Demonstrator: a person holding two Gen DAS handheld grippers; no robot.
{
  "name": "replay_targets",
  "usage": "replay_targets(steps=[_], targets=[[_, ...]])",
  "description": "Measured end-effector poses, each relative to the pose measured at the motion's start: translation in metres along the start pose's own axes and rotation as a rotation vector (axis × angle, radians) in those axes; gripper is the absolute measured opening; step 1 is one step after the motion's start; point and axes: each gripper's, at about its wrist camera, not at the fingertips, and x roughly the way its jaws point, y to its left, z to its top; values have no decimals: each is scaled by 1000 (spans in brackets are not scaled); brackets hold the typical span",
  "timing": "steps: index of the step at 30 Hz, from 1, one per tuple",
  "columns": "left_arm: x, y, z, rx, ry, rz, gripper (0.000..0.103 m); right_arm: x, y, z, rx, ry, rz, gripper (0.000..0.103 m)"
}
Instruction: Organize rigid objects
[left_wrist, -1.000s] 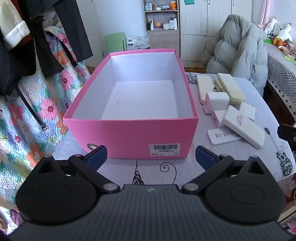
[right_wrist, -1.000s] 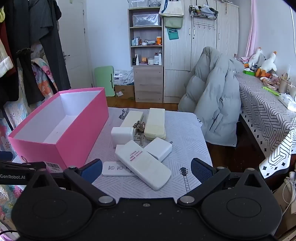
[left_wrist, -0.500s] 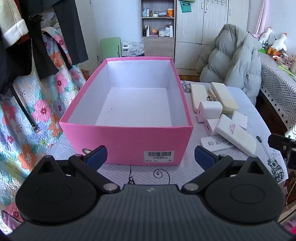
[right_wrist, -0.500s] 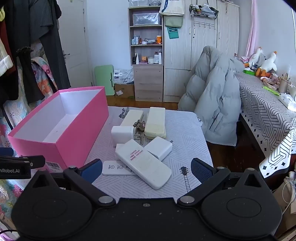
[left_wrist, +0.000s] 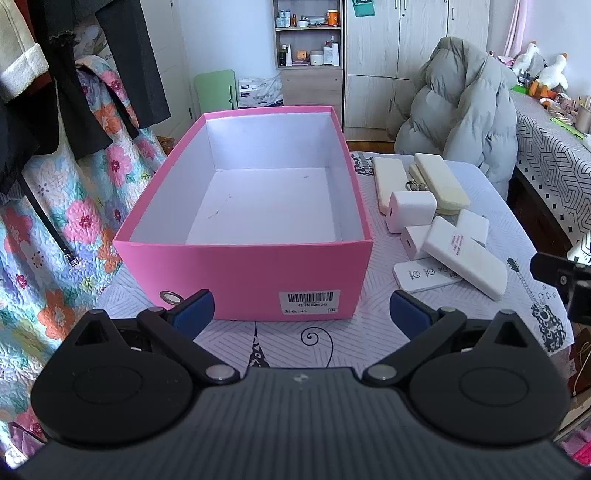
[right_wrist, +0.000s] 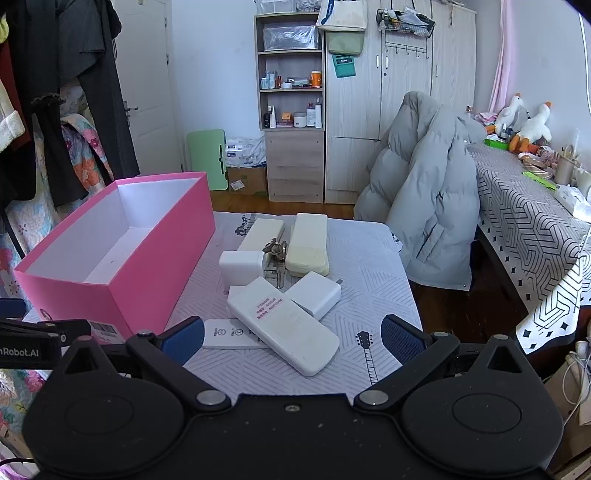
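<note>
An empty pink box (left_wrist: 255, 280) (right_wrist: 122, 280) with a white inside stands on the table's left half. To its right lies a cluster of white rigid items: a long power bank (right_wrist: 282, 325) (left_wrist: 463, 256) on top, a flat white card-like device (right_wrist: 225, 334), several chargers (right_wrist: 242, 267), two cream cases (right_wrist: 308, 249) and a bunch of keys (right_wrist: 275, 253). My left gripper (left_wrist: 301, 312) hangs open in front of the box's near wall, holding nothing. My right gripper (right_wrist: 291, 341) is open just short of the power bank, nothing between its fingers.
A patterned cloth covers the table (right_wrist: 373, 258). A grey puffy coat (right_wrist: 428, 192) drapes over a chair at the far right. Hanging clothes and a floral quilt (left_wrist: 55, 206) crowd the left side. A second table (right_wrist: 532, 206) stands to the right.
The left gripper has pulled back and risen a little, so the box sits lower and farther in its view. The right gripper has hardly moved. Both stay open.
</note>
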Motion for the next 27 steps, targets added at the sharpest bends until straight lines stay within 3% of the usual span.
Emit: replay_targets(steps=[27], targets=[[3, -15, -2, 18, 20, 39, 103, 1, -5, -3, 8, 13, 1, 103]])
